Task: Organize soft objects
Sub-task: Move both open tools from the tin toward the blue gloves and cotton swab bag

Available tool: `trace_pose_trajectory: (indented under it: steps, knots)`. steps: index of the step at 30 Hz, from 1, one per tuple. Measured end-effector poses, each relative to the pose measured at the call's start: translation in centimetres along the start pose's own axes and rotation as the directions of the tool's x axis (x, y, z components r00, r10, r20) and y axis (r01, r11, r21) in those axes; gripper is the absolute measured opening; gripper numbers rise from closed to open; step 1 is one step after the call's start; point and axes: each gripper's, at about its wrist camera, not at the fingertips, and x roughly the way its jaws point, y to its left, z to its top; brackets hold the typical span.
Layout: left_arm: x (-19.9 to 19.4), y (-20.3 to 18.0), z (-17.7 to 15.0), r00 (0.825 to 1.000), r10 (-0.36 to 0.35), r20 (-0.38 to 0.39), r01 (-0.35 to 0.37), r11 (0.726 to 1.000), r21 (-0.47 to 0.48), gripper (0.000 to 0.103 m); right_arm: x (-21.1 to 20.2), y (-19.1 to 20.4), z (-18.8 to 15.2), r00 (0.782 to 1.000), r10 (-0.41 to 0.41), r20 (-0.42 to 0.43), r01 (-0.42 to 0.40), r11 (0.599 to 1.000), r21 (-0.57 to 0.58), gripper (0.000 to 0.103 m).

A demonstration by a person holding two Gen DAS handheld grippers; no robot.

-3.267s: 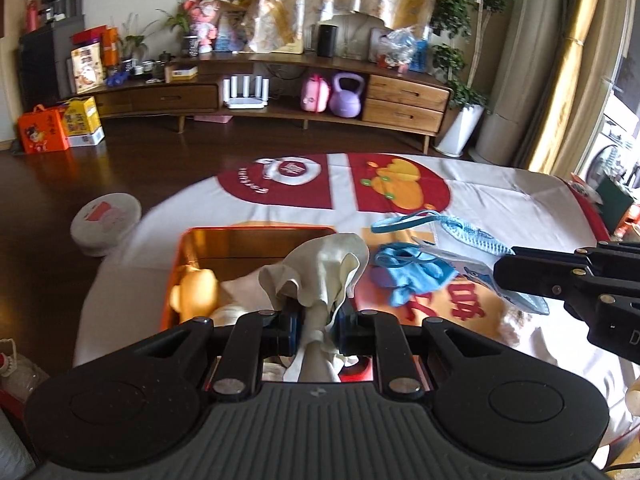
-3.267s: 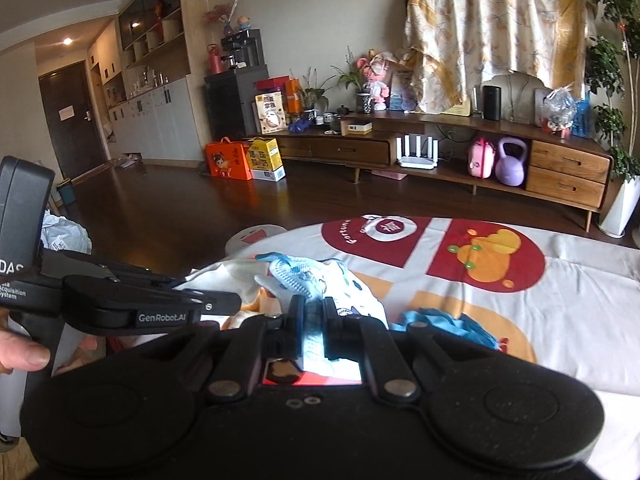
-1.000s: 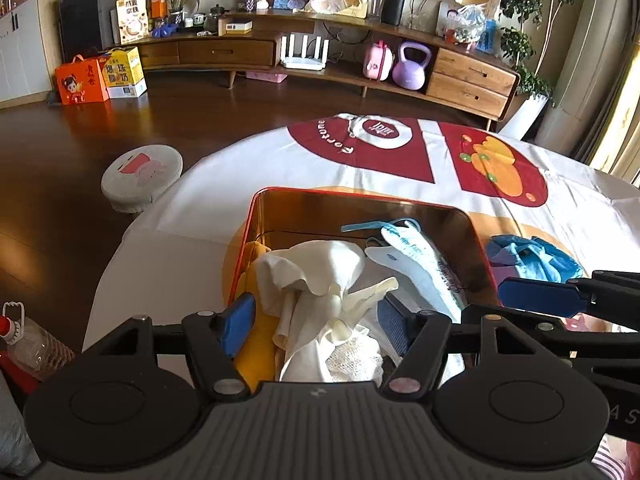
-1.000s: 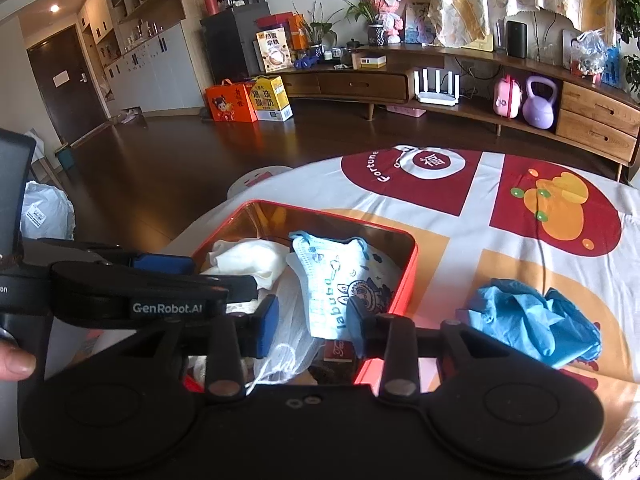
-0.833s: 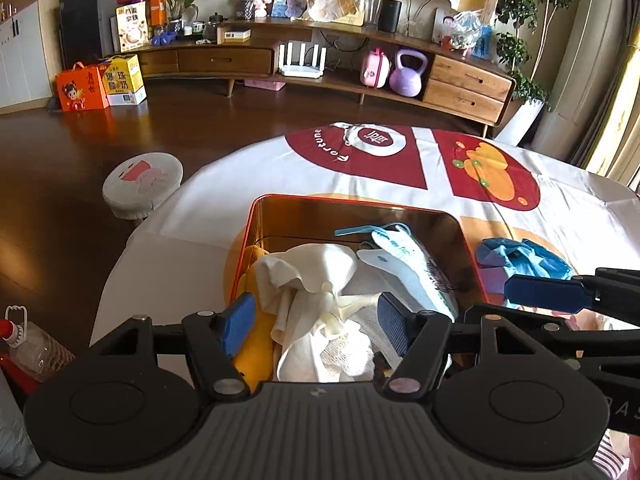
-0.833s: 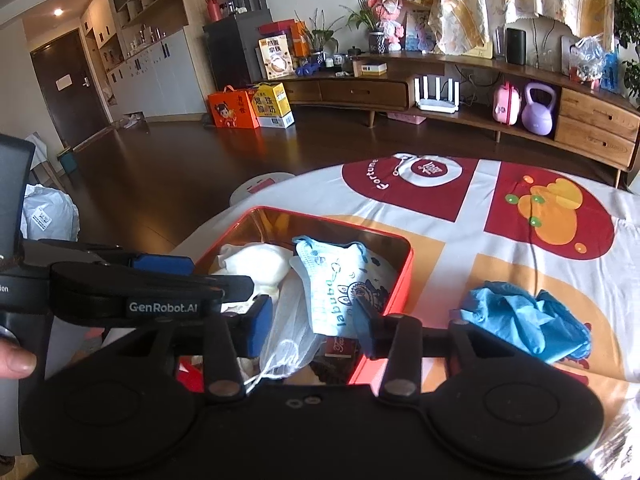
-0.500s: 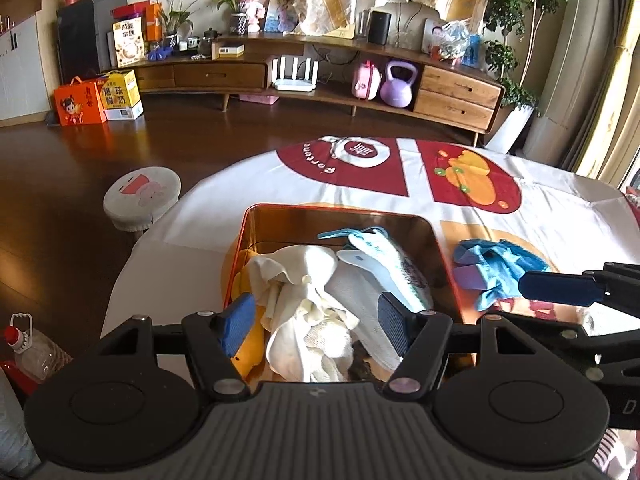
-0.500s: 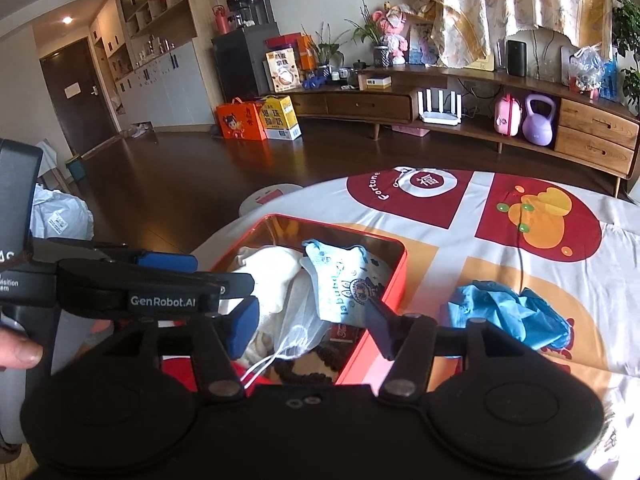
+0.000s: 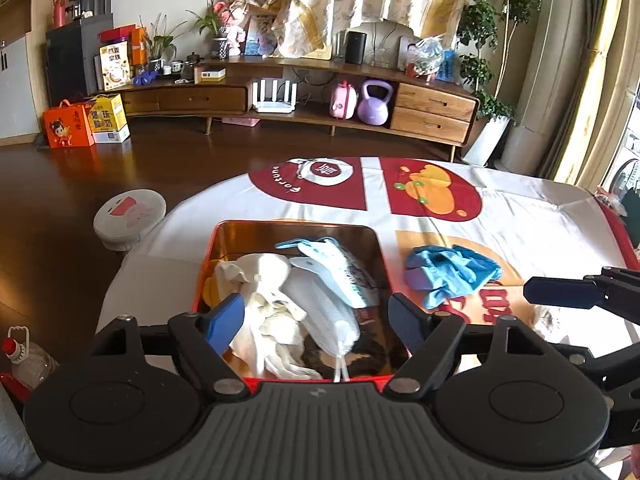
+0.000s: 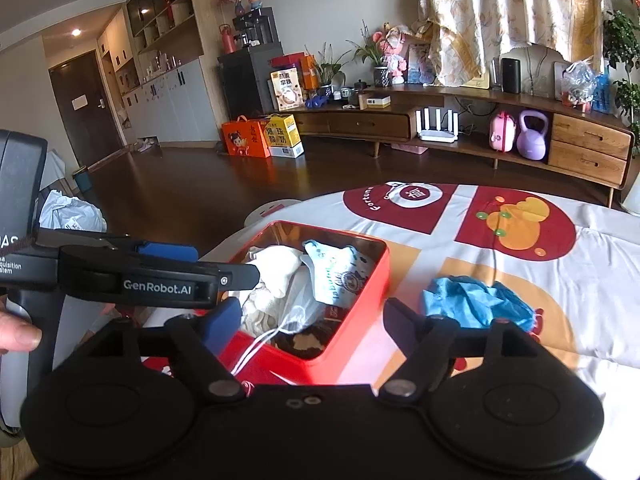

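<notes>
Hovering over the red tin [image 9: 294,227], both grippers, left [image 9: 316,318] and right [image 10: 312,318], had just spread their jaws, empty; cloths [image 9: 276,300] lay inside, blue gloves [image 10: 476,302] beside it on the tablecloth [image 9: 532,216].

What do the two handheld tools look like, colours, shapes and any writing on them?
Both are matte black plastic. The left tool has a ribbed grey-black body, two round discs with screw-pivoted linkages, and blue pads inside its fingers. The right tool is built the same. Seen from the right wrist camera, the left tool's finger carries white "GenRobot.AI" lettering.
</notes>
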Motion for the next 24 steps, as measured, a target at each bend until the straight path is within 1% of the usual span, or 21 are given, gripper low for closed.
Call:
trace_pose_trajectory:
  steps: [5, 8, 11, 15, 18, 20, 22, 23, 24]
  knots:
    - [-0.6, -1.5, -0.5, 1.000, -0.022, 0.003, 0.022, 1.000, 0.001, 0.080, -1.7, -0.4, -0.7, 1.000, -0.018, 0.016, 0.018, 1.000, -0.013, 0.084]
    - [-1.0, -2.4, -0.9, 1.000, -0.027, 0.007, 0.027, 1.000, 0.011, 0.080, -2.6, -1.0, -1.2, 0.999, -0.025, 0.027, 0.025, 1.000, -0.009, 0.089]
    - [-1.4, -3.4, -1.3, 1.000, -0.023, 0.018, 0.022, 0.999, 0.031, 0.085, -3.7, -1.6, -1.9, 0.999, -0.032, 0.042, 0.032, 0.999, -0.001, 0.094]
    - [-1.7, -4.6, -1.8, 0.999, -0.035, 0.024, 0.034, 0.999, 0.040, 0.085, -5.1, -2.3, -2.8, 0.997, -0.050, 0.060, 0.049, 0.999, 0.005, 0.099]
    - [-1.6, -5.6, -2.2, 0.998, -0.053, 0.020, 0.052, 0.998, 0.047, 0.085, -6.2, -2.8, -3.7, 0.994, -0.072, 0.079, 0.073, 0.997, -0.005, 0.102]
    - [-1.6, -6.3, -2.4, 0.997, -0.071, 0.023, 0.070, 0.996, 0.052, 0.085, -6.9, -3.5, -4.3, 0.992, -0.089, 0.089, 0.089, 0.996, 0.005, 0.103]
    - [-1.5, -7.1, -2.5, 0.996, -0.084, 0.029, 0.082, 0.995, 0.056, 0.090, -7.4, -4.2, -4.7, 0.990, -0.104, 0.093, 0.103, 0.994, 0.021, 0.103]
    - [-1.5, -7.3, -2.6, 0.995, -0.091, 0.030, 0.089, 0.994, 0.058, 0.097, -7.7, -4.7, -4.9, 0.989, -0.115, 0.095, 0.112, 0.993, 0.032, 0.103]
    - [-1.4, -7.7, -2.6, 0.995, -0.099, 0.034, 0.097, 0.994, 0.058, 0.101, -7.8, -5.1, -5.1, 0.988, -0.123, 0.095, 0.120, 0.992, 0.042, 0.103]
